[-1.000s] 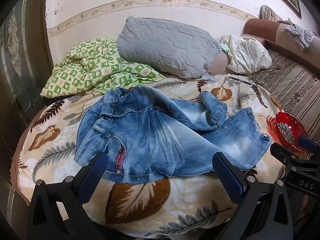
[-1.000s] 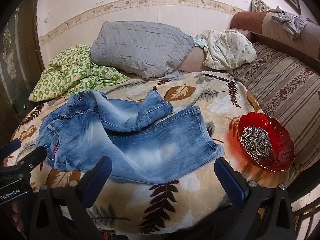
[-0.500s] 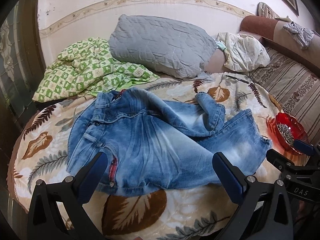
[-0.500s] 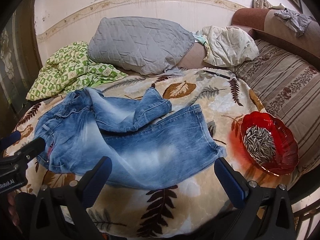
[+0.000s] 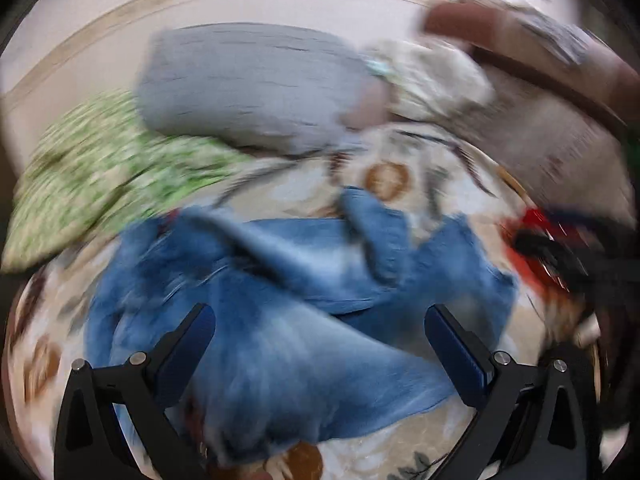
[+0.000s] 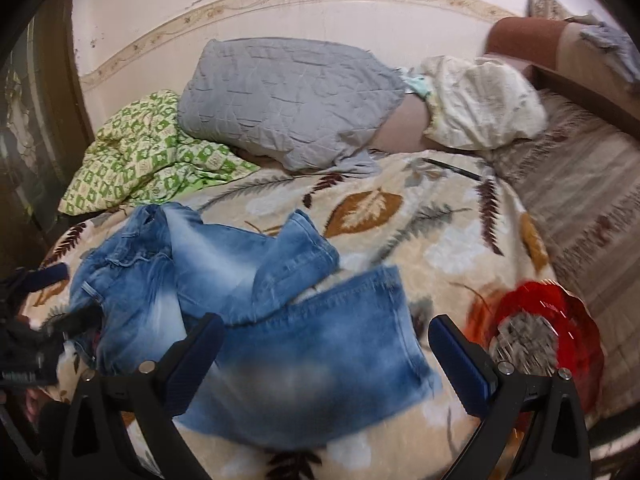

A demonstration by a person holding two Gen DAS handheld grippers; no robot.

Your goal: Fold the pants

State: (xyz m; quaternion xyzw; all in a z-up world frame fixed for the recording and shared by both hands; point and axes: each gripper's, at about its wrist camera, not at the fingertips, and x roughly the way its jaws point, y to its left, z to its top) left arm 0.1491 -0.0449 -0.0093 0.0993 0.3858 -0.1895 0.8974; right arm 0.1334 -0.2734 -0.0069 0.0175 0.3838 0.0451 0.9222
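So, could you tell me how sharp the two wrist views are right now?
Left wrist view: heavy motion blur smears the jeans and pillow; only the left gripper is crisp. Right wrist view: mostly sharp, with the red bowl and the near denim blurred; both show fisheye bending.

No legible text (frames blurred)

pants [image 6: 248,292]: washed blue denim, matt, faded pale in patches. blanket [image 6: 400,216] under them: plush cloth, soft nap, leaf print. pillow [image 6: 288,96]: grey quilted cloth, matt. bowl [image 6: 576,320]: red, glossy, translucent; glass or plastic cannot be told. right hand-held gripper [image 6: 320,360]: matt black plastic frame, blue pads [image 6: 460,364], bright metal screw heads.
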